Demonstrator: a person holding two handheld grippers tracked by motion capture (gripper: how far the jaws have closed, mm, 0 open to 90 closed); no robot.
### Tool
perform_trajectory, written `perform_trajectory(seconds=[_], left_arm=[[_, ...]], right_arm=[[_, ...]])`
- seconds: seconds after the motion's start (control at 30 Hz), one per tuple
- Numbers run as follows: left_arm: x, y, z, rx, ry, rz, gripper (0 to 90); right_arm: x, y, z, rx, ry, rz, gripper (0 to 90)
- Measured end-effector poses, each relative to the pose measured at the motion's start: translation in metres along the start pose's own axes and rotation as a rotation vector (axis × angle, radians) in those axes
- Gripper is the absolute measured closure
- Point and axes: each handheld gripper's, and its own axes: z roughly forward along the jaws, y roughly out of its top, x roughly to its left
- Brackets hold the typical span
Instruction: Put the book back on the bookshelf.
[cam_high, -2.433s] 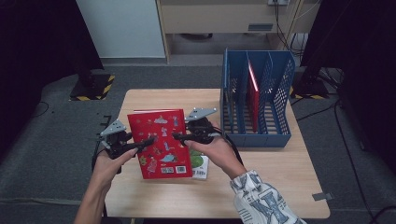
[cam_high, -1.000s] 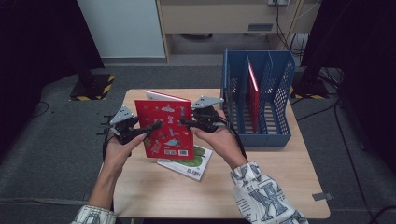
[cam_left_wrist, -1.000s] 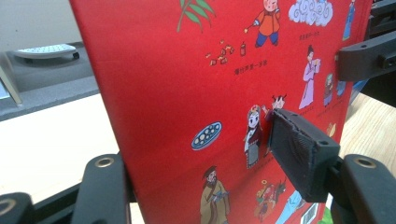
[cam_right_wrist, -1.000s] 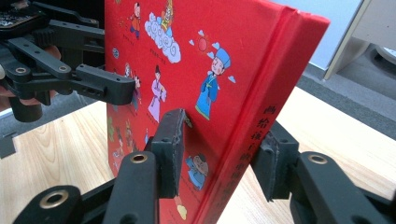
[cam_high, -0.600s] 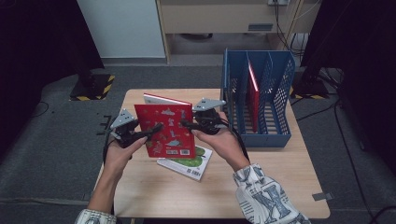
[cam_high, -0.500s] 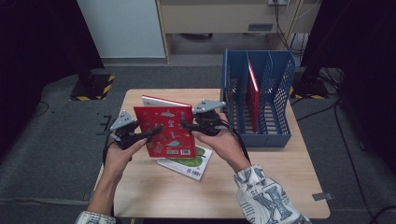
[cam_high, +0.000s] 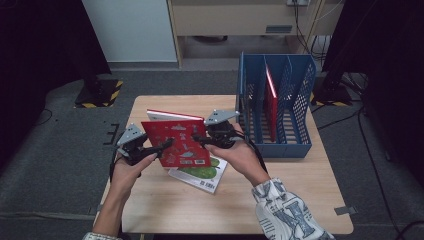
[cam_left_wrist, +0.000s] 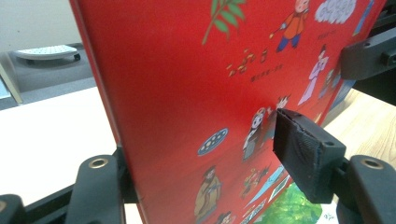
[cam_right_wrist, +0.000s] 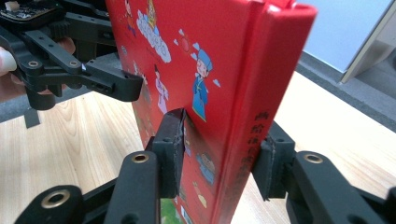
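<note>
Right gripper (cam_right_wrist: 217, 154): fingers clamping the red book's (cam_high: 176, 142) spine, holding it upright.
Left gripper (cam_left_wrist: 205, 172): fingers just opening, book between, pad parting.
Risk: book twisting, dropping onto green book (cam_high: 200, 172) on counter (cam_high: 280, 200).

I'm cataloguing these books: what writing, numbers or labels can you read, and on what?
Red book, spine: a column of gold characters, too blurred to read.
Red book, front cover: small gold title, unreadable.
Green book on the table: barcode patch, too small to read.
</note>
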Motion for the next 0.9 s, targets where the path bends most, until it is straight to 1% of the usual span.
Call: perform_trajectory(seconds=[0.13, 0.23, 0.27, 0.37, 0.43, 0.63, 0.73, 0.9], left_arm=[[0.003, -0.006, -0.002, 0.0, 0.007, -0.023, 33.2], [0.005, -0.01, -0.002, 0.005, 0.012, -0.03, 33.6], [0.005, -0.011, -0.002, 0.005, 0.008, -0.038, 33.6], [0.006, -0.013, -0.002, 0.007, 0.012, -0.04, 33.7], [0.007, -0.014, -0.002, 0.005, 0.015, -0.046, 33.6], [0.011, -0.018, -0.002, 0.0, 0.033, -0.07, 31.6], [0.012, -0.018, -0.001, -0.003, 0.046, -0.081, 31.5], [0.015, -0.017, 0.0, 0.008, 0.052, -0.085, 31.5]], right_arm=[[0.001, -0.002, 0.003, 0.009, 0.009, 0.002, 57.3], [0.002, -0.003, 0.006, 0.023, 0.018, 0.002, 56.0], [0.003, -0.004, 0.008, 0.024, 0.019, -0.003, 55.9], [0.004, -0.005, 0.011, 0.026, 0.022, -0.001, 56.0], [0.004, -0.005, 0.011, 0.024, 0.034, 0.005, 57.2], [0.006, -0.006, 0.012, 0.024, 0.037, 0.001, 56.9], [0.008, -0.006, 0.012, 0.025, 0.046, -0.001, 56.9], [0.013, -0.004, 0.013, 0.025, 0.057, 0.004, 59.2]])
